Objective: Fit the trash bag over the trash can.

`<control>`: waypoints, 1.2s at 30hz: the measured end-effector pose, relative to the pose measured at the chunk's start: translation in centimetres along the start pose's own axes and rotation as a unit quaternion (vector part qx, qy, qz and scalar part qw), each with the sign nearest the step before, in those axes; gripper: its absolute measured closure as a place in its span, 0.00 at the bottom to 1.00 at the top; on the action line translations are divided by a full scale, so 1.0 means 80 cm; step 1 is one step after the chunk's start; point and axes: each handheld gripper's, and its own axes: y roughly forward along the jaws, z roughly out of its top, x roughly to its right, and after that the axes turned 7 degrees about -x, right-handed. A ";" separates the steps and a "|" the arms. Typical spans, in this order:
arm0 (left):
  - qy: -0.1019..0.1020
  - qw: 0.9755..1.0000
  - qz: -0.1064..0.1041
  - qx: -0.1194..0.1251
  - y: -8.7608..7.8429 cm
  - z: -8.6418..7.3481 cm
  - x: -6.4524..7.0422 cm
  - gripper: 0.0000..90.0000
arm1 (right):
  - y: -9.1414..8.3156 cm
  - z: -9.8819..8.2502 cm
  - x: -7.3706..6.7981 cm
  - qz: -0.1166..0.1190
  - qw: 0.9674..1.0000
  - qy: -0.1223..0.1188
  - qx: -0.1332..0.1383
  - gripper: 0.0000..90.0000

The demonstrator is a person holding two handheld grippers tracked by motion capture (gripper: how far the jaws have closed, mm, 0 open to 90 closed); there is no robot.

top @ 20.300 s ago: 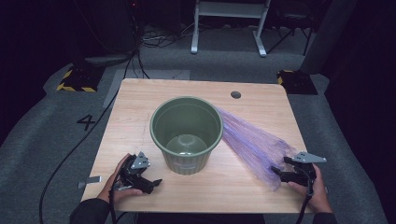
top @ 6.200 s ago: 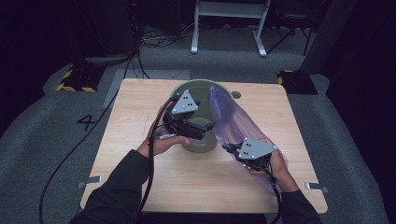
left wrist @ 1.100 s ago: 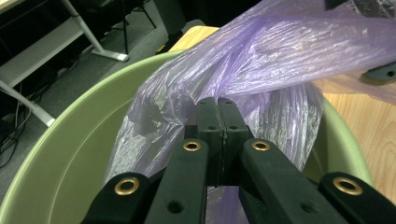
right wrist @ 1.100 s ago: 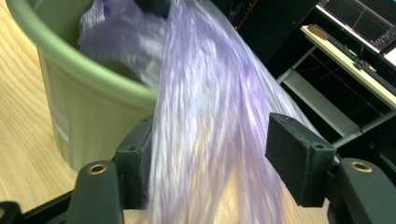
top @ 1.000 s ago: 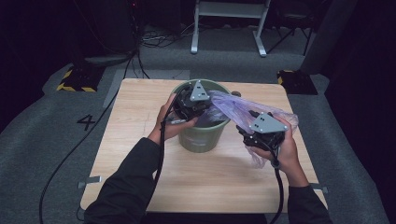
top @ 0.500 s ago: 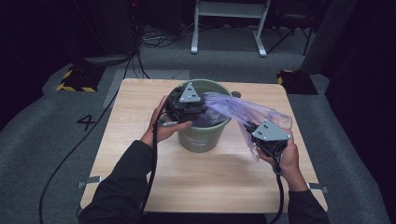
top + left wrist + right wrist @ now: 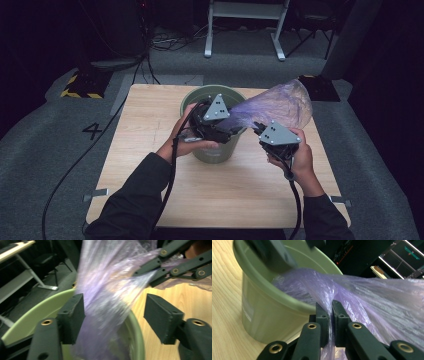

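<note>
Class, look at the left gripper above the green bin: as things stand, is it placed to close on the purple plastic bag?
Probably yes. The left gripper has just been opening, and the purple bag hangs between its pads untouched above the green bin. Nothing blocks it; the right gripper pinches the bag.

The high view looks forward and down on the bench from the person's side, the green bucket at mid-frame. Each gripper view sits close beside that bucket, looking along its own jaws. All three share the bucket and purple plastic bag.
</note>
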 end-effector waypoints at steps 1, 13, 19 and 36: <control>0.004 1.000 0.001 -0.003 0.002 0.001 0.001 0.47 | 0.000 0.002 0.000 0.000 1.000 -0.001 0.001 0.95; 0.020 0.999 0.021 -0.022 0.005 -0.006 -0.004 1.00 | -0.007 0.001 0.000 0.019 1.000 0.021 0.013 0.63; 0.007 0.999 0.038 -0.036 0.003 -0.013 -0.011 1.00 | -0.020 -0.009 0.004 0.033 0.998 0.045 0.029 0.47; -0.030 0.996 0.066 -0.055 -0.014 -0.046 -0.042 1.00 | -0.056 -0.035 0.008 0.050 0.994 0.076 0.053 0.31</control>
